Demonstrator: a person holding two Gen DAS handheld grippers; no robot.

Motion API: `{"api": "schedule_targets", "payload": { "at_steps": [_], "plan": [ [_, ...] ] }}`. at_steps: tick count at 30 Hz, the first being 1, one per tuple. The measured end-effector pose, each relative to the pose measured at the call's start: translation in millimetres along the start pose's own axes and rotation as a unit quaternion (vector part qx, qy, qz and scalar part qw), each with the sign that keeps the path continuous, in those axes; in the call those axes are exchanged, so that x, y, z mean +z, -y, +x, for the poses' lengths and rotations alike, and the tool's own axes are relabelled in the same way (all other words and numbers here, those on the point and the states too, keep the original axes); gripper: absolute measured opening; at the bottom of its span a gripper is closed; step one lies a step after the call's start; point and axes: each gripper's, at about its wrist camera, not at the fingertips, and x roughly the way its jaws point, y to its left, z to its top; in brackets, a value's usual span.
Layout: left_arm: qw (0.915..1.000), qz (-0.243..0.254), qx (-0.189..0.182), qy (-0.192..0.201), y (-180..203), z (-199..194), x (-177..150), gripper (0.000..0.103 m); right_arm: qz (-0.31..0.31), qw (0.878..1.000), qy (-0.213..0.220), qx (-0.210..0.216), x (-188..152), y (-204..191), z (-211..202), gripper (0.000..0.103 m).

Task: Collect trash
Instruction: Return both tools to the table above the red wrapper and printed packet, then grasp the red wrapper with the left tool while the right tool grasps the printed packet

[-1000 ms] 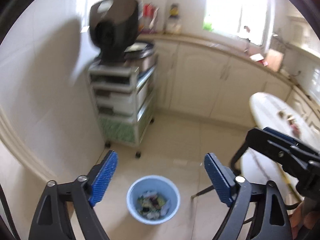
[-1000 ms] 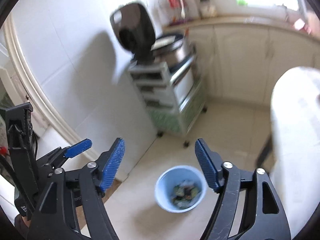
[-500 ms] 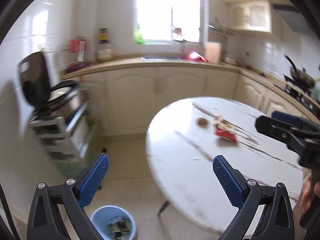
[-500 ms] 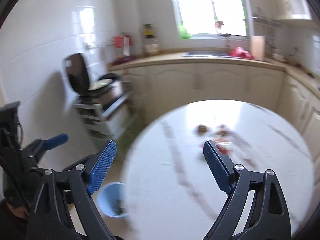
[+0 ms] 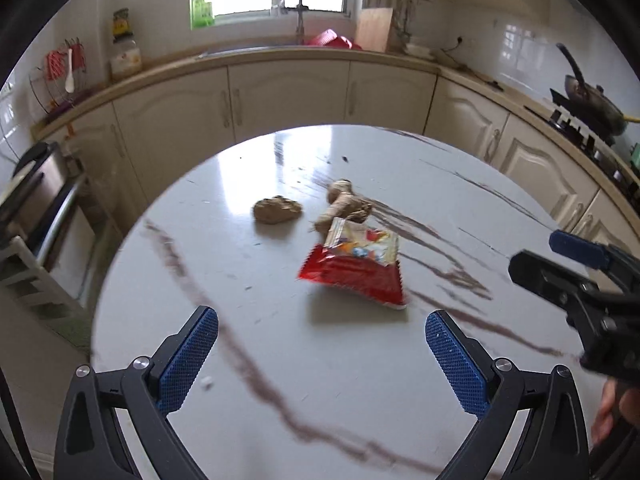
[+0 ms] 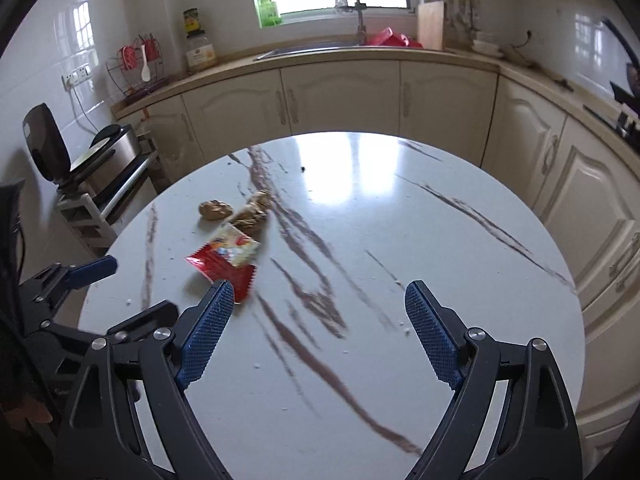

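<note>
A red and white snack wrapper [image 5: 356,262] lies on the round white marble table [image 5: 280,360]. Behind it lie two crumpled brown lumps, one to the left [image 5: 276,210] and one touching the wrapper's far edge [image 5: 344,202]. My left gripper [image 5: 322,348] is open and empty, hovering over the table just short of the wrapper. My right gripper [image 6: 318,326] is open and empty to the right of the wrapper [image 6: 228,258]; the brown lumps [image 6: 216,210] lie beyond it. Each gripper shows at the edge of the other's view.
Cream cabinets and a counter with a sink [image 6: 312,46] curve behind the table. A rolling cart with an open-lidded cooker [image 6: 80,160] stands at the left. A stove with a pan [image 5: 592,100] is at the right. The trash bin is out of view.
Both grippers have swung up from the blue trash bin on the floor and come over the table. The wrapper and brown lumps are now close in front. Both stay open.
</note>
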Motion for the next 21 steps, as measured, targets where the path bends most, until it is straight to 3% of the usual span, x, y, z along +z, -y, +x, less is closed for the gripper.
{"api": "schedule_targets", "payload": {
  "at_steps": [6,9,11,13,21],
  "plan": [
    [0.9992,-0.008,0.031,-0.025,-1.5,51.0,34.2,0.102,0.004,1.000,-0.010,0.008,-1.0,24.7,11.9,0.087],
    [0.9981,-0.027,0.053,-0.016,-4.6,60.3,46.2,0.100,0.005,1.000,-0.014,0.013,0.0,29.7,18.3,0.087],
    [0.9981,-0.029,0.049,-0.025,-7.0,75.2,51.7,0.100,0.006,1.000,-0.020,0.021,1.1,29.9,22.9,0.087],
    [0.9980,-0.016,0.049,-0.037,-4.2,85.6,48.7,0.100,0.006,0.999,-0.023,0.030,3.4,28.3,26.9,0.087],
    [0.9972,0.019,0.066,-0.029,-29.0,84.0,33.6,0.100,-0.006,0.998,-0.029,0.047,12.3,8.6,38.3,0.087]
  ]
}}
